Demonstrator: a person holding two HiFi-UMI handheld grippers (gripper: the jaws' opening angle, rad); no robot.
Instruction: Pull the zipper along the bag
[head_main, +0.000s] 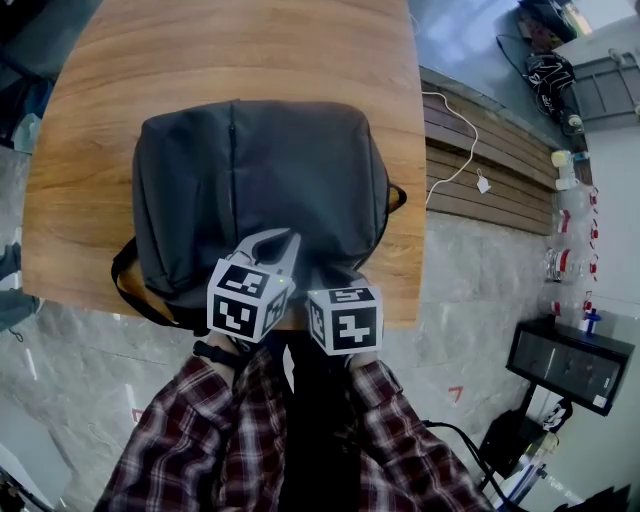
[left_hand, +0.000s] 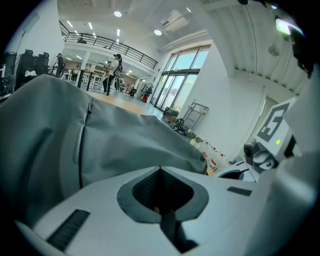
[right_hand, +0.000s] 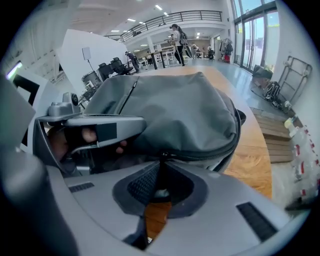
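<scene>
A dark grey backpack (head_main: 260, 170) lies flat on the wooden table (head_main: 200, 50), its near side at the table's front edge. My left gripper (head_main: 290, 240) lies on top of the bag's near part with its jaws shut, tips (left_hand: 160, 170) pinched into a fold of the bag fabric (left_hand: 100, 135). Just to its right, my right gripper (head_main: 340, 292) is at the bag's near rim, mostly hidden by its marker cube. In the right gripper view its jaws (right_hand: 161, 162) are shut on the zipper pull (right_hand: 161, 156), from which the zipper track (right_hand: 210, 156) runs right around the bag (right_hand: 185, 110).
A strap (head_main: 125, 285) hangs over the table's near left edge. A vertical front zipper (head_main: 232, 140) runs down the bag's top panel. Bare wood (right_hand: 255, 165) lies right of the bag. Wooden decking with a white cable (head_main: 470, 150) is on the floor to the right.
</scene>
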